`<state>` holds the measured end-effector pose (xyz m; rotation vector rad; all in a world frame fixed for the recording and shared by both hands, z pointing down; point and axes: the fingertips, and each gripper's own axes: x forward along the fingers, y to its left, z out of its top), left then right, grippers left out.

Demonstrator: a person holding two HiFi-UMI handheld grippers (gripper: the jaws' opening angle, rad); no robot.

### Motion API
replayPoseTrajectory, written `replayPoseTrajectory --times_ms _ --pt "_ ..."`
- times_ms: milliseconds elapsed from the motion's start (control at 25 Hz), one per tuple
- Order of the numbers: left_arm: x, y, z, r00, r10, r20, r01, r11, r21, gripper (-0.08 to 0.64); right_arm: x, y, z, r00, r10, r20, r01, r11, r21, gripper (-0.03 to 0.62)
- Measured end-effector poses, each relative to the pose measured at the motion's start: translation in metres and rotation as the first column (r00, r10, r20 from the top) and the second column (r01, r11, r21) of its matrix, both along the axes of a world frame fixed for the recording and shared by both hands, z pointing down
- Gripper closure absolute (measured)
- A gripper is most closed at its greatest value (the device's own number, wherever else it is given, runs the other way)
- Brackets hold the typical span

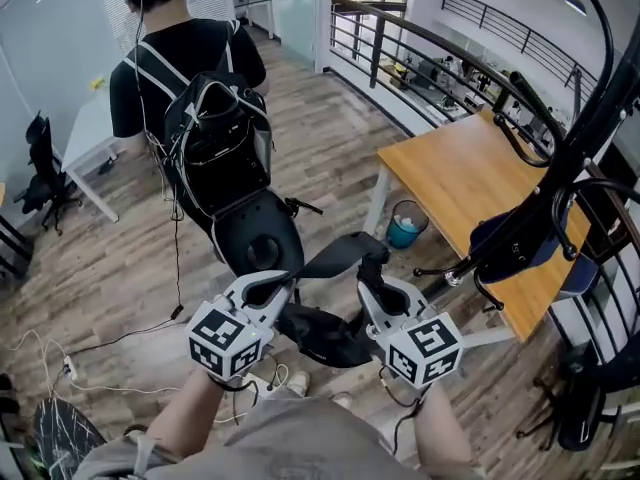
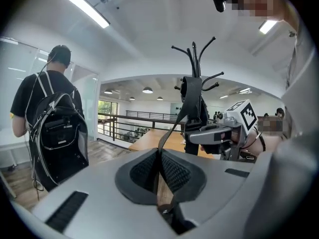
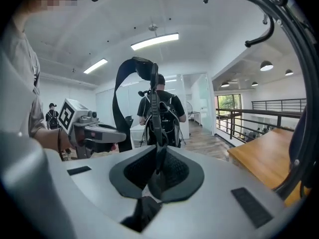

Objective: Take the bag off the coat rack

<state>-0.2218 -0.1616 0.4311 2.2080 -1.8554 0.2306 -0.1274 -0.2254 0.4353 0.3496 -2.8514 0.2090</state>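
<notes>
Between my left gripper [image 1: 264,288] and right gripper [image 1: 378,294], jaws of each pressed shut on its flat black webbing strap [image 1: 335,256], hangs the soft black fabric bag [image 1: 320,338], well clear of the black tubular coat rack [image 1: 575,143] rightward: unhooking looks done; next, carry it away level.

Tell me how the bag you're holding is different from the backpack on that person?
The bag dangles low by its strap, pinched in the left claw and right claw; the backpack sits high on a person's back. The bag looks plain black; the backpack has pale trim and thin cords hanging. The bag looks limp; the backpack looks full. Both are mostly black.
</notes>
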Motion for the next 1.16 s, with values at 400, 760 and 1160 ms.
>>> replayPoseTrajectory --times_ms 400,760,1160 --pt "-0.009 0.009 0.034 0.998 -0.052 -0.043 0.048 0.995 -0.082 0.543 -0.006 0.005 0.040 0.997 -0.053 -0.058 0.048 0.996 -0.079 0.545" --pt "-0.011 0.004 0.036 0.997 -0.070 -0.031 0.067 0.994 -0.085 0.543 -0.004 0.001 0.043 0.996 -0.052 -0.067 0.047 0.996 -0.074 0.545" --pt "-0.001 -0.003 0.033 0.999 -0.043 -0.010 0.041 0.994 -0.097 0.543 0.008 -0.002 0.041 0.997 -0.037 -0.074 0.033 0.997 -0.063 0.545"
